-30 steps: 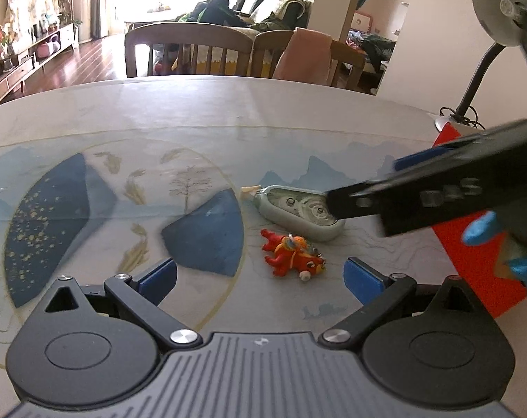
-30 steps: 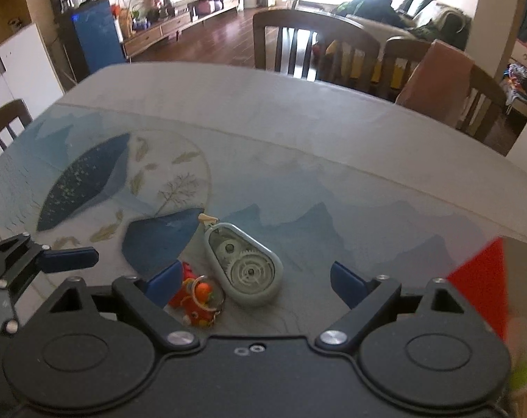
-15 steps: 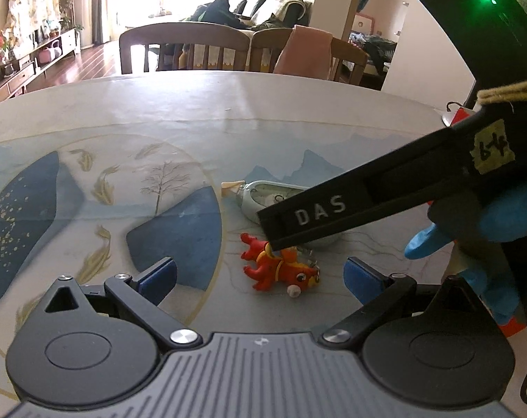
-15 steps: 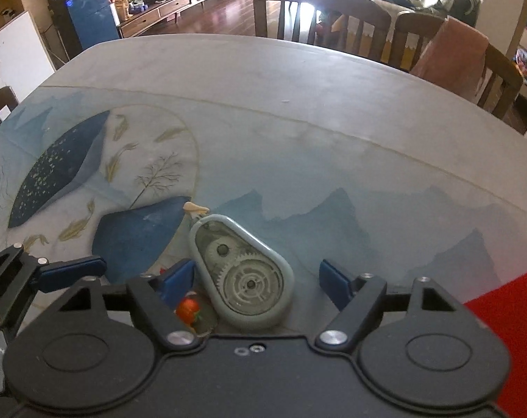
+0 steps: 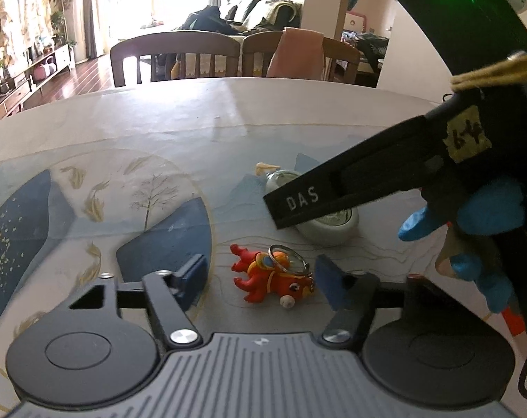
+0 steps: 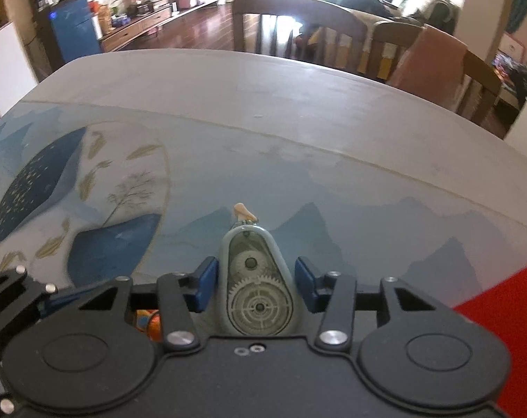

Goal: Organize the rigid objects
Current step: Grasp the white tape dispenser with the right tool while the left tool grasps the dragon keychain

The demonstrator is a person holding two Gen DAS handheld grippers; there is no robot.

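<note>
A red and orange toy keychain (image 5: 270, 278) with a metal ring lies on the table between the blue pads of my left gripper (image 5: 261, 284). Its jaws are closing; the right pad is almost at the toy and the left pad stands a little off it. A pale green correction tape dispenser (image 6: 256, 289) with clear gears lies between the pads of my right gripper (image 6: 256, 282). Those jaws are also closing, with thin gaps on both sides. In the left wrist view a black finger (image 5: 308, 198) of the right gripper covers most of the dispenser (image 5: 333, 223).
The table (image 6: 298, 122) wears a painted blue and white cloth. A red mat (image 6: 507, 320) lies at the near right. Wooden chairs (image 5: 176, 55) stand at the far edge, one draped in pink cloth. A blue-gloved hand (image 5: 479, 209) holds the right gripper.
Both grippers came down over the table and their jaws narrowed, the left around the keychain, the right around the dispenser. The right gripper's finger now covers the dispenser in the left wrist view.
</note>
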